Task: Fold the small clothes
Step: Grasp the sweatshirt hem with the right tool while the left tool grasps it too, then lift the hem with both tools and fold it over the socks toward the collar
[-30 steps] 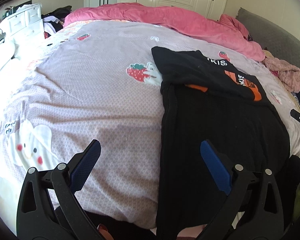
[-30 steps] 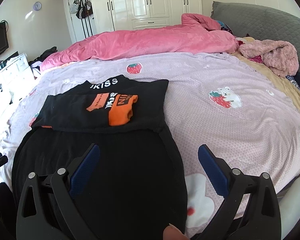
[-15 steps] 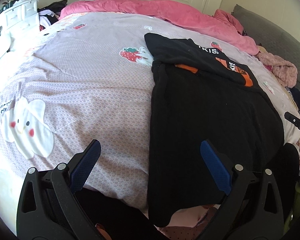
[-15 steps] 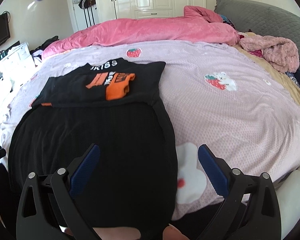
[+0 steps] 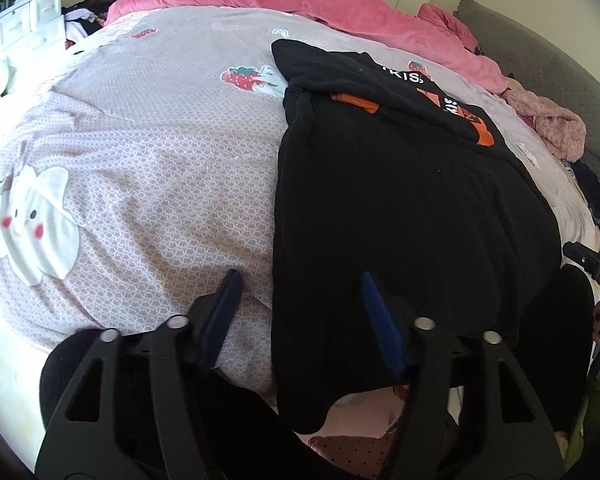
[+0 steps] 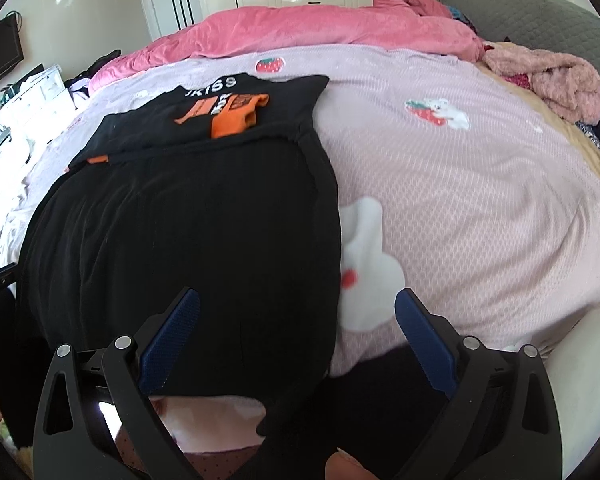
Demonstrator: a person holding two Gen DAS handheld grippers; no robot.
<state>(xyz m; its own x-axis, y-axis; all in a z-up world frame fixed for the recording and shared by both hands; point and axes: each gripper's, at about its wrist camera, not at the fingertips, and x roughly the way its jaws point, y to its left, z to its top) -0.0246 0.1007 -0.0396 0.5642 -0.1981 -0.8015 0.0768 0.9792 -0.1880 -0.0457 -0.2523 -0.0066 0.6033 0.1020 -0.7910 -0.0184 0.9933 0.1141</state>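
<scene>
A black garment [image 5: 400, 200] lies flat on the lilac bed sheet [image 5: 160, 140], its top part folded down so the orange print [image 6: 228, 114] shows. Its hem hangs over the near edge of the bed. My left gripper [image 5: 300, 280] hovers at the lower left of the garment. Its jaws are closing with the garment's left edge between them, and the pads are not pressing on the cloth. My right gripper [image 6: 298, 296] stands open over the lower right of the black garment [image 6: 180, 220], with the right edge between its fingers.
A pink duvet [image 6: 320, 32] is bunched along the far side of the bed. A fluffy pink garment [image 6: 556, 80] lies at the right by the grey headboard [image 6: 540, 20]. A white drawer unit [image 5: 24, 16] stands at the far left.
Both grippers have sunk and come closer to the garment's lower corners at the bed's near edge. The left jaws have narrowed from wide open. The right jaws stay wide.
</scene>
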